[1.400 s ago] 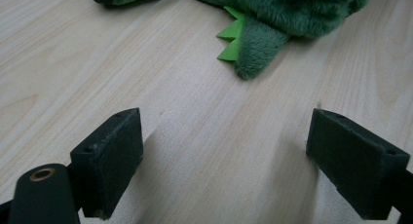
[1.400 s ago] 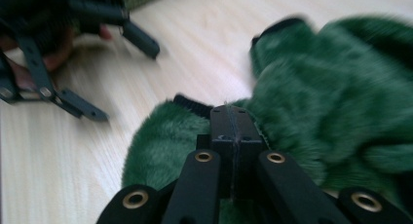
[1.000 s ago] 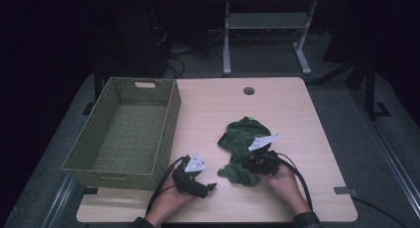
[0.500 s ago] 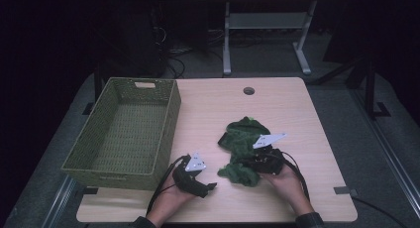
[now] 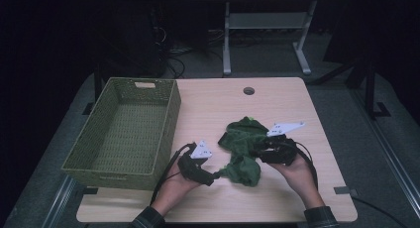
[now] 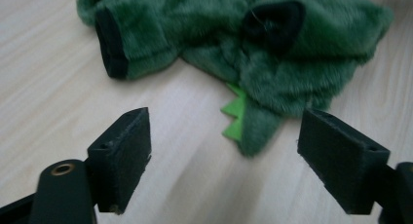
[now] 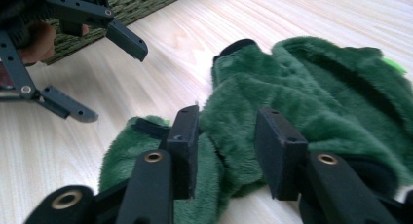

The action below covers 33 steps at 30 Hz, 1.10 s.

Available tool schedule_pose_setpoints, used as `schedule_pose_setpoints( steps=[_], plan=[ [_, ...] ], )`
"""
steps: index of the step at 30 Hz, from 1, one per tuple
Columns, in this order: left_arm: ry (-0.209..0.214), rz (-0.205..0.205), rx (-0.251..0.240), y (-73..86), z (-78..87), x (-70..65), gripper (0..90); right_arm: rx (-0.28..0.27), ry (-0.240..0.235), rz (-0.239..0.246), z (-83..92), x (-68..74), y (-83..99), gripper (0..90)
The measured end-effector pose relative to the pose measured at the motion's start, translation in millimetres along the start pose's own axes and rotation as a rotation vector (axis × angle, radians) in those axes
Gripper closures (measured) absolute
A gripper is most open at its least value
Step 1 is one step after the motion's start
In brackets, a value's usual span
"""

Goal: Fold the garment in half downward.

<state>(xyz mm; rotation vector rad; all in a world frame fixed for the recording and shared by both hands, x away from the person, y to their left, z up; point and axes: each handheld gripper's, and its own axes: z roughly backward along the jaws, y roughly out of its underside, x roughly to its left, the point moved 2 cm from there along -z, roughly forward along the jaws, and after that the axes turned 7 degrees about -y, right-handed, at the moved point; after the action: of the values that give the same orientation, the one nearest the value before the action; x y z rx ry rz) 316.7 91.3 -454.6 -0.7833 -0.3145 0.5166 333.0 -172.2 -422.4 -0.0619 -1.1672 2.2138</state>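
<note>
- High view, left side: woven basket (image 5: pixel 124 129) sitting empty at the table's (image 5: pixel 277 96) left edge, well apart from the work.
- Left gripper (image 5: pixel 214 178) now lifting off the table beside the green plush garment (image 5: pixel 242 148); jaws gaping, just starting to narrow, nothing between them.
- Right gripper (image 5: pixel 260 151) was clamped a second ago; jaws have just been opening, plush lying between them, pads (image 7: pixel 280 151) no longer squeezing.
- Judgement: right is letting go while left is lining up for a fresh grab.
- Left gripper view is showing a bright green spiked trim (image 6: pixel 235 118) and black cuffs (image 6: pixel 111 44), too small to make out from above.
- Right gripper view is showing the left gripper (image 7: pixel 114 70) close by.
</note>
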Motion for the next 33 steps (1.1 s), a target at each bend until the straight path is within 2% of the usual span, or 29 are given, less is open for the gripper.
schedule_pose_setpoints(
  steps=[5,7,11,14,17,18,21,22,23,26,28,29,33],
  plan=[
    [0.004,0.016,-0.015,-16.9,-7.2,10.7,22.8,-0.011,0.017,-0.001,6.1,-8.7,-5.2,58.4],
    [0.002,0.015,-0.019,-23.2,-9.8,14.2,23.4,-0.008,0.031,-0.016,7.9,-13.7,-8.0,57.8],
    [-0.011,-0.008,-0.015,-38.1,-15.6,23.1,25.6,-0.004,0.045,-0.011,7.9,-18.7,-10.9,57.7],
    [-0.027,-0.012,-0.037,-49.6,-17.0,32.2,30.1,-0.021,0.059,-0.009,8.1,-26.5,-13.4,57.7],
    [-0.037,-0.012,-0.043,-59.8,-21.3,40.1,33.9,-0.023,0.085,-0.043,9.0,-40.7,-18.0,57.9],
    [-0.033,-0.007,-0.044,-62.6,-23.6,42.4,33.9,-0.023,0.085,-0.043,9.0,-40.7,-18.0,57.9],
    [-0.034,0.010,-0.049,-69.7,-31.7,50.9,38.8,-0.049,0.109,-0.051,8.8,-52.4,-19.7,58.0],
    [-0.038,0.016,-0.051,-71.5,-35.2,54.3,40.5,-0.052,0.113,-0.068,8.0,-56.2,-19.1,57.9],
    [-0.040,0.020,-0.046,-73.3,-38.2,58.5,42.7,-0.050,0.139,-0.082,5.1,-64.5,-16.7,57.9],
    [-0.063,0.047,-0.046,-78.6,-48.2,69.5,45.8,-0.056,0.148,-0.101,1.4,-72.7,-14.1,57.9],
    [-0.070,0.049,-0.033,-81.2,-57.1,75.4,49.6,-0.053,0.172,-0.131,-4.7,-85.1,-9.5,58.2],
    [-0.076,0.047,-0.023,-82.2,-63.4,78.7,49.6,-0.053,0.172,-0.131,-4.7,-85.1,-9.5,58.2],
    [-0.069,0.053,0.012,-83.5,-81.7,88.6,52.3,-0.012,0.200,-0.175,-17.3,-101.7,-0.5,58.4]
  ],
)
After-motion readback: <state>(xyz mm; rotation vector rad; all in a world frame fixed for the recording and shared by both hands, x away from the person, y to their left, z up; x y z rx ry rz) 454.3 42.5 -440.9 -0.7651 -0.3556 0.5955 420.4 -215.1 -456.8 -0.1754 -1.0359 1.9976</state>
